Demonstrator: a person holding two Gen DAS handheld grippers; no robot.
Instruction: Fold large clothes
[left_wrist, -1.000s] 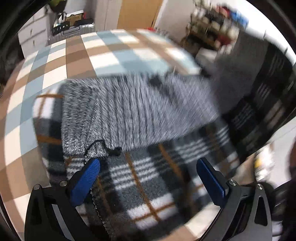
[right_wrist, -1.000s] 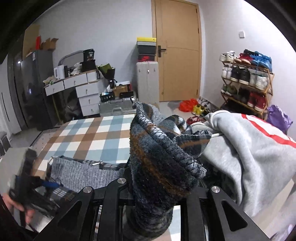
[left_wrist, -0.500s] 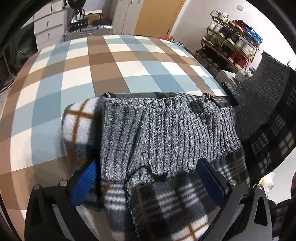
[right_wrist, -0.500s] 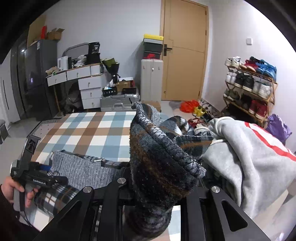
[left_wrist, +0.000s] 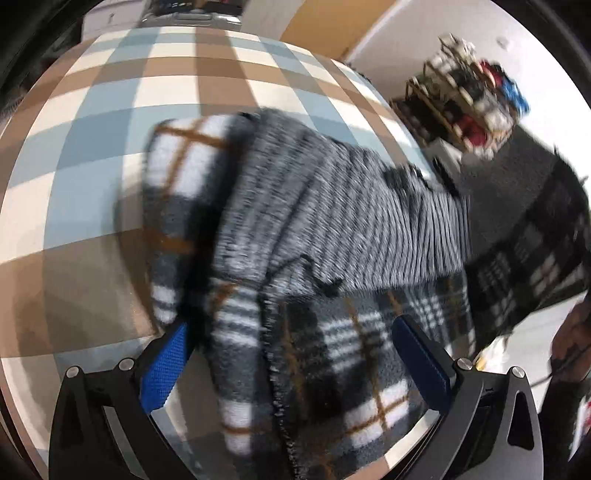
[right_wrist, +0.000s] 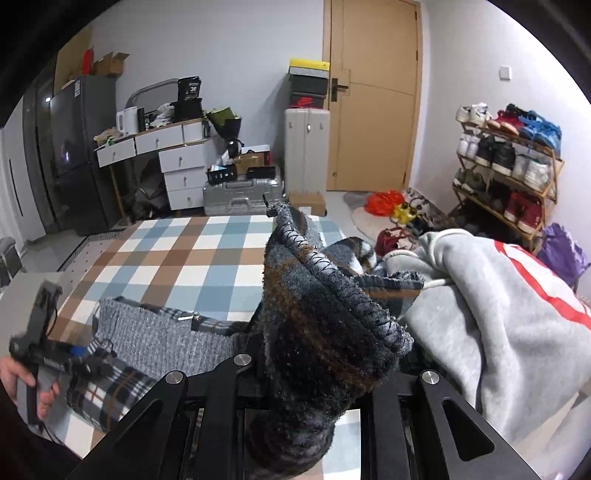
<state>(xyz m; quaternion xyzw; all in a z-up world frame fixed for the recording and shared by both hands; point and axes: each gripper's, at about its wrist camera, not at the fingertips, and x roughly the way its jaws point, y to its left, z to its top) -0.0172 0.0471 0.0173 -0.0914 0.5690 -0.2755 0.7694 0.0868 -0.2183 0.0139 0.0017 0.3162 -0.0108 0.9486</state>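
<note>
"36" on black bag (right_wrist: 188, 89) atop desk; other print perhaps too blurred.

Left gripper (left_wrist: 291, 369): black frame, silver screws, blue ribbed pads (left_wrist: 164, 363); right gripper (right_wrist: 303, 373): black bars, silver screws; dark sleeve (right_wrist: 22, 443) at lower left.

Plaid fleece garment (left_wrist: 354, 362) with grey ribbed band lies rumpled on checked bed; one edge lifted.

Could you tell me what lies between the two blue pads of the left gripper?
Plaid fleece garment, its stitched edge running down the middle, fills the gap between the open left gripper pads; the left wrist view shows it.
</note>
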